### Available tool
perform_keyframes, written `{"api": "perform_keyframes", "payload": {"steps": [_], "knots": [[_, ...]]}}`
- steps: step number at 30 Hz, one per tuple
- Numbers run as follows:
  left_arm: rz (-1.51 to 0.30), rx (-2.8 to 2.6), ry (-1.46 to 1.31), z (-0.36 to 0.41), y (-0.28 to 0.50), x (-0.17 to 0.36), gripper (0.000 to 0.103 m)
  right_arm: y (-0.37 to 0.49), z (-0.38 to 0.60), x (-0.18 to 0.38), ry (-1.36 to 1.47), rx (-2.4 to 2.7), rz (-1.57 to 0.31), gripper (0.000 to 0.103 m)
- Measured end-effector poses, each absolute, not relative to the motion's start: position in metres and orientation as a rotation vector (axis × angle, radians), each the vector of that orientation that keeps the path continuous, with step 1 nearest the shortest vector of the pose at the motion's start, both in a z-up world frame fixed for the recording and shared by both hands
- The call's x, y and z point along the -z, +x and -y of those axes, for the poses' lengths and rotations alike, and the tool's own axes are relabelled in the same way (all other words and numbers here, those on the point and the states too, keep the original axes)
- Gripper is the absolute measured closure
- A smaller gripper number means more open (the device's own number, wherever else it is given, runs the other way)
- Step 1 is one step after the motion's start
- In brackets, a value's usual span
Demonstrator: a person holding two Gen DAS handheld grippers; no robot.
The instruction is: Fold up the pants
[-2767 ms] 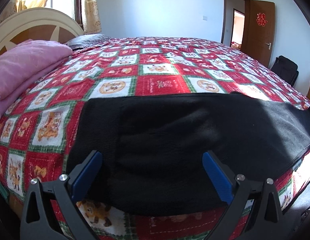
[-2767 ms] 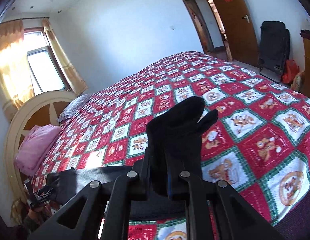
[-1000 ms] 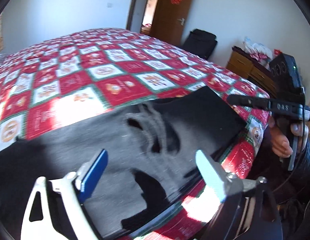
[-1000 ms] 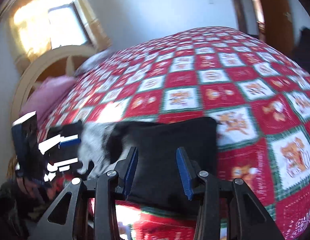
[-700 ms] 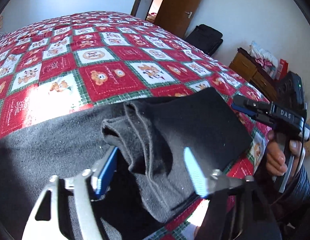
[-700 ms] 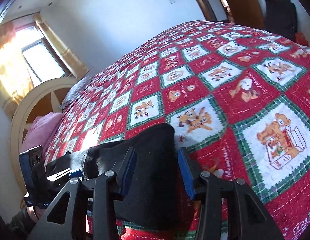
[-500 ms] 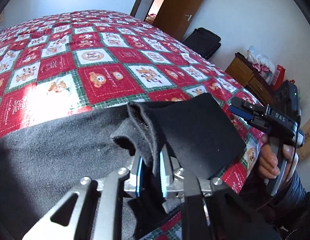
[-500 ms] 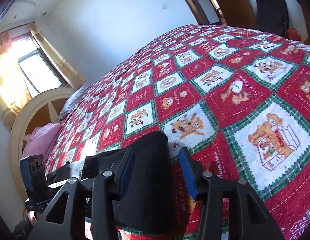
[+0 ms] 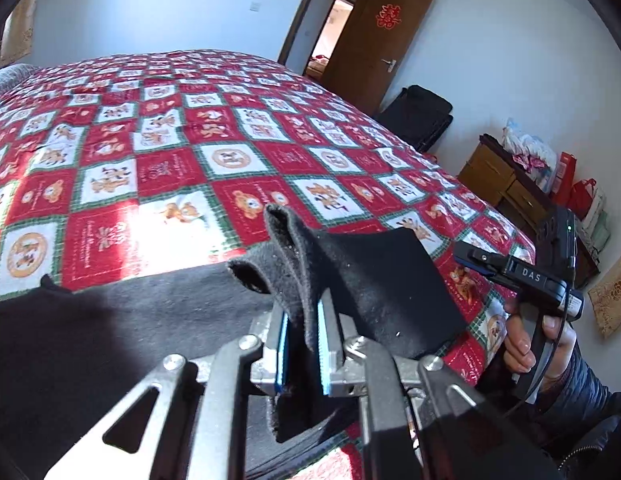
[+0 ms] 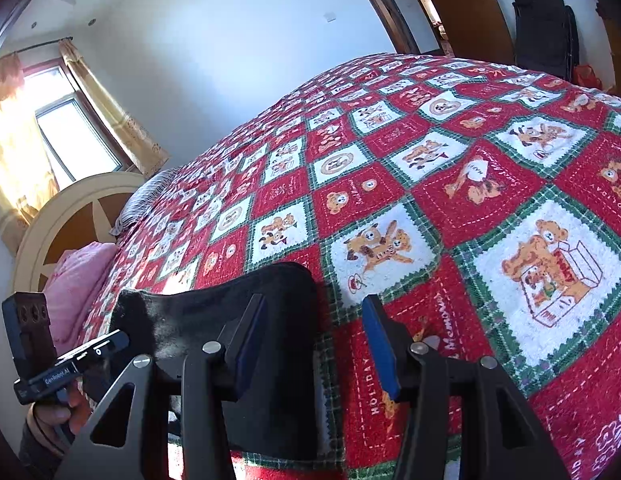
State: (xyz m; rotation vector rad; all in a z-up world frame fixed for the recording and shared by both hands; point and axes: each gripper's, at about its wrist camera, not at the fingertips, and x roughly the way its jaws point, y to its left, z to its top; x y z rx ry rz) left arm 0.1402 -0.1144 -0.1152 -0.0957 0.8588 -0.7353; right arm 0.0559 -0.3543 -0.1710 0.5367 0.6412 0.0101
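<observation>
Between the left gripper's [image 9: 302, 350] blue pads [image 9: 323, 354] a bunched fold of the black pants [image 9: 374, 280] is clamped and stands up above the jaws. The rest of the pants lies flat along the near edge of the bed [image 9: 170, 168], on its red checked quilt. Just beside their end, the right gripper [image 10: 314, 340] hovers with jaws apart, nothing pinched, its left finger [image 10: 246, 332] over the cloth. A pink blanket [image 10: 76, 280] lies by the headboard [image 10: 70, 208].
</observation>
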Motion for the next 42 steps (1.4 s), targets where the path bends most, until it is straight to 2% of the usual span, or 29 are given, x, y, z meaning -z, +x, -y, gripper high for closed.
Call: {"api": "perform_keyframes", "payload": {"steps": [12,17,19,21,23,27,30,33,35,38,40,42], "knots": [[-0.907,0.649,-0.165,0.082,0.146,0.141,0.090,0.050,0.309,0.159,0.381,-0.150,-0.602,0.052],[-0.896,0.626,-0.125,0.083,0.148,0.153,0.089,0.053,0.278,0.167,0.299,-0.289,-0.673,0.052],[-0.892,0.611,-0.098,0.085,0.148,0.159,0.082,0.063,0.271,0.183,0.277,-0.286,-0.771,0.052],[-0.891,0.606,-0.103,0.083,0.148,0.164,0.080,0.070,0.268,0.197,0.251,-0.261,-0.832,0.051],[-0.883,0.609,-0.114,0.081,0.147,0.165,0.079,0.067,0.265,0.191,0.231,-0.264,-0.815,0.051],[-0.872,0.616,-0.118,0.081,0.147,0.164,0.068,0.070,0.267,0.174,0.254,-0.274,-0.750,0.051],[-0.850,0.605,-0.073,0.086,0.149,0.164,0.068,0.091,0.271,0.169,0.273,-0.239,-0.732,0.048],[-0.845,0.604,-0.059,0.088,0.150,0.164,0.067,0.128,0.277,0.189,0.316,-0.194,-0.852,0.046],[-0.844,0.605,-0.051,0.088,0.150,0.164,0.067,0.133,0.277,0.192,0.315,-0.201,-0.838,0.046],[-0.838,0.596,-0.045,0.081,0.145,0.158,0.058,0.123,0.270,0.182,0.258,-0.182,-0.817,0.046],[-0.810,0.567,-0.029,0.072,0.139,0.151,0.038,0.114,0.265,0.175,0.245,-0.160,-0.796,0.046],[-0.776,0.541,-0.020,0.059,0.132,0.144,0.028,0.107,0.252,0.163,0.229,-0.197,-0.768,0.046]]}}
